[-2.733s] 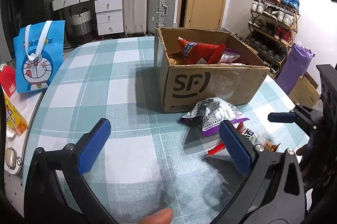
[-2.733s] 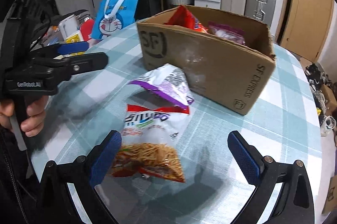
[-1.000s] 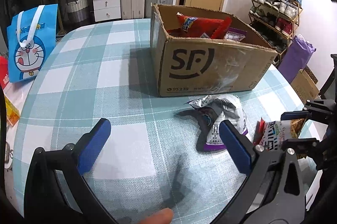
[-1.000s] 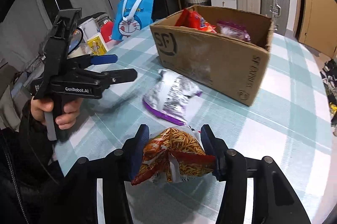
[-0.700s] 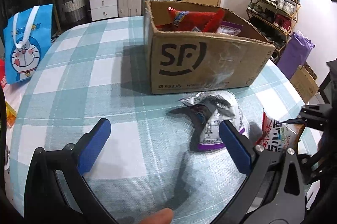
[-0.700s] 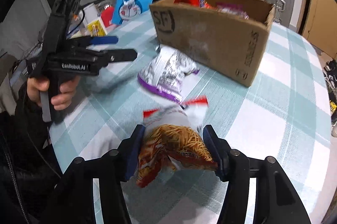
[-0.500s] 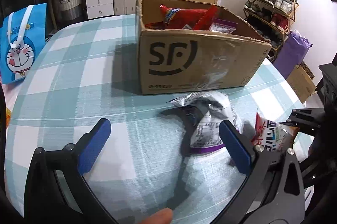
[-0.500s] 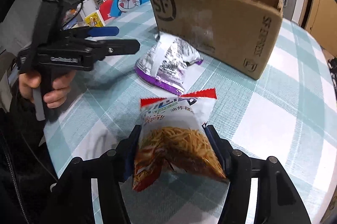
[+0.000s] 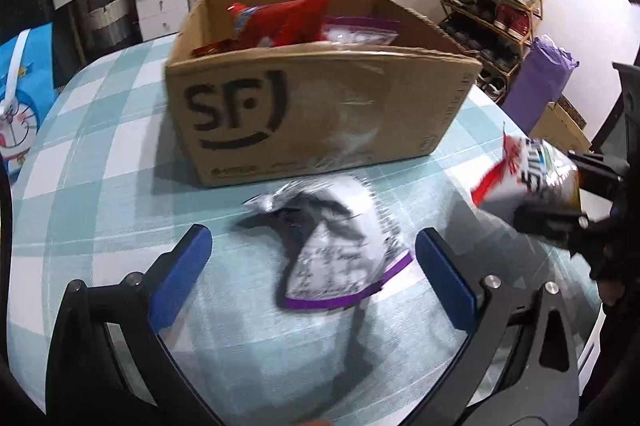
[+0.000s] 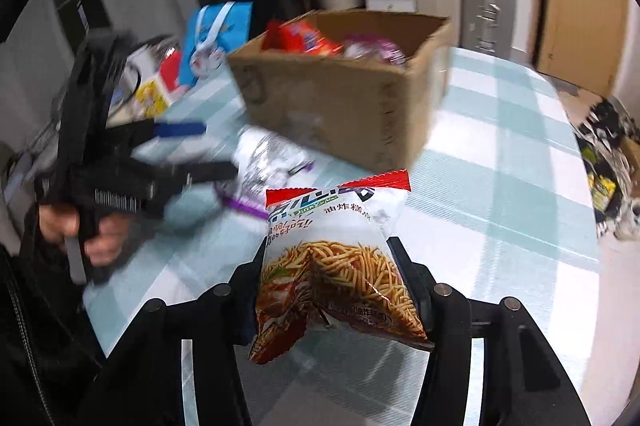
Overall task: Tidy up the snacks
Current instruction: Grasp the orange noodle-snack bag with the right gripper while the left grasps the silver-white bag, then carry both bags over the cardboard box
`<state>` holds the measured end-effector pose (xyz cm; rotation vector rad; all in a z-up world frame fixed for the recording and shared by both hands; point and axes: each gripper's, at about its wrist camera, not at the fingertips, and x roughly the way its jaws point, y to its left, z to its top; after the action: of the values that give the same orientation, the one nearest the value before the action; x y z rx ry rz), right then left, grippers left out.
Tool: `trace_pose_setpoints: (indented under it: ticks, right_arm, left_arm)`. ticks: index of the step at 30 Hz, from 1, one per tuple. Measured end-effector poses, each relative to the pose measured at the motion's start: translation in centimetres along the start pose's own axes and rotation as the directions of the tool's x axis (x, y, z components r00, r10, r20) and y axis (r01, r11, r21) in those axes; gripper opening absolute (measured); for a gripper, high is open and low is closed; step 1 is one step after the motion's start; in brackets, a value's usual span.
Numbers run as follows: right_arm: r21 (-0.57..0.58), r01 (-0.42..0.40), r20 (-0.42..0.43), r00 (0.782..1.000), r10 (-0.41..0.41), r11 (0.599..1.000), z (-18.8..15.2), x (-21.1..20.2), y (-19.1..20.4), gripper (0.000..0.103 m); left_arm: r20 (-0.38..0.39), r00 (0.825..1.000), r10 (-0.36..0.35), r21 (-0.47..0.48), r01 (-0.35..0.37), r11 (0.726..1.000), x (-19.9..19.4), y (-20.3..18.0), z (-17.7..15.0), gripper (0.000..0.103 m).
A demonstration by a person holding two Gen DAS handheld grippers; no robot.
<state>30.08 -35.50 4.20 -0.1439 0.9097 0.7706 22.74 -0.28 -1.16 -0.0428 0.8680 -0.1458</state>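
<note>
Above the checked bench [image 10: 500, 161], right tool [image 10: 328, 266] angled downward, just tightened, clenched on noodle snack bag [image 10: 336, 266], left tool [image 9: 312, 266] spread wide, straddling silver-purple packet [image 9: 336, 258].

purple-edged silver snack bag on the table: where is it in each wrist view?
Left wrist: purple-edged silver bag lies lower centre, between the open left gripper fingers' tips.
Right wrist: the bag sits left of centre, blurred, beyond the noodle snack bag.
Shared landmark: cardboard box just behind it.
</note>
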Motion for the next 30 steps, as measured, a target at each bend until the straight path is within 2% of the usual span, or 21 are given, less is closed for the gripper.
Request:
trace_pose_setpoints:
  ticks: [6,9,12,14,22,30]
  right_arm:
    - [0.082,0.045,0.032,0.998,-0.048,0.996,0.4,-0.4,-1.8,0.054]
    - [0.106,0.05,0.039,0.998,-0.054,0.993,0.5,-0.3,-2.2,0.054]
    - [0.13,0.037,0.043,0.998,-0.043,0.991,0.4,-0.2,-2.6,0.054]
    - [0.137,0.036,0.046,0.998,-0.043,0.99,0.4,-0.2,-2.7,0.054]
    - [0.15,0.019,0.057,0.998,-0.027,0.989,0.2,-0.1,-2.9,0.054]
    - [0.174,0.016,0.096,0.995,-0.033,0.985,0.5,-0.5,-3.3,0.054]
  left_arm:
    - [-0.038,0.999,-0.01,0.009,0.01,1.0,2.0,-1.0,0.6,0.1]
    - [-0.053,0.998,-0.017,0.007,0.017,1.0,2.8,-1.4,0.8,0.093]
    - [-0.064,0.998,-0.021,0.009,0.022,1.0,3.5,-1.7,0.8,0.078]
    - [-0.076,0.997,-0.031,0.009,0.032,0.999,3.9,-1.8,0.6,0.063]
    - [-0.032,0.996,-0.08,0.019,0.08,0.997,3.0,-1.8,0.4,0.059]
    - [0.025,0.995,-0.092,0.005,0.092,0.996,0.1,-0.6,-0.2,0.059]
